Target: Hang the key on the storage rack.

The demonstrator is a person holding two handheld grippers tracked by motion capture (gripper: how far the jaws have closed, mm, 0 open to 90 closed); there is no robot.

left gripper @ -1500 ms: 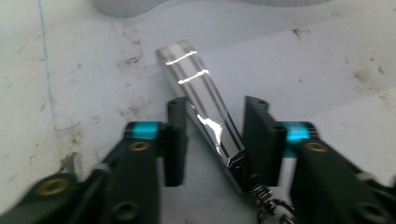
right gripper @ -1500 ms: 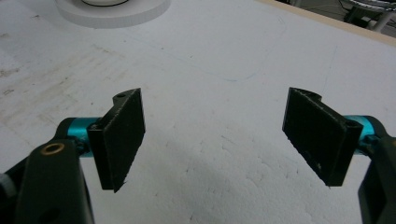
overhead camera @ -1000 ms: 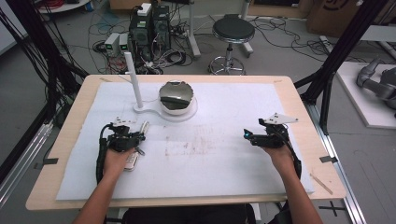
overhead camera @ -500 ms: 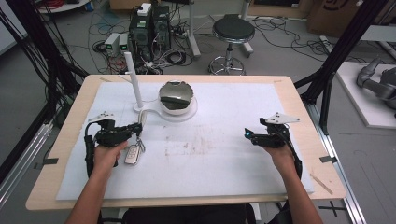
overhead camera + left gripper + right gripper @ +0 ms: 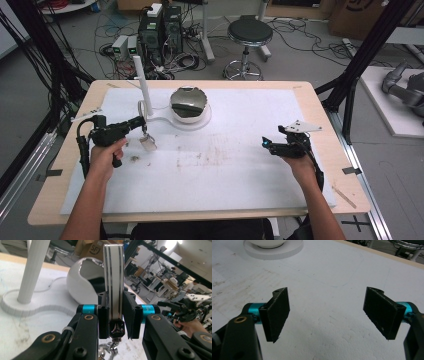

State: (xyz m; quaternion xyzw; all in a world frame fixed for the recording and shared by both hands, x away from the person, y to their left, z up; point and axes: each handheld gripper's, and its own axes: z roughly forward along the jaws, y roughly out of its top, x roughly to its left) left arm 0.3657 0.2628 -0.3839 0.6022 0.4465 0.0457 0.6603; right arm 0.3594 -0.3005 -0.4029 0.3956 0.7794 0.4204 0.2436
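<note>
The left tongs (image 5: 113, 315) pinch a striped key fob (image 5: 113, 277) (lifted off the table (image 5: 320, 100)) near the back left corner, by the white bowl (image 5: 189, 104). It is not put anywhere yet. The right tongs (image 5: 327, 312) are wide and hold nothing.

Flat white tag (image 5: 113, 277) with two thin dark lines along its length and a dark metal clasp at its lower end, a silver ring hanging below. Stands upright between the fingers (image 5: 103, 315), pinched at the clasp end, the striped length rising well above the fingertips. Seen from the high view, dangles as a small pale piece (image 5: 148, 143) just under the fingertips, clear of the white mat, near the white post.
</note>
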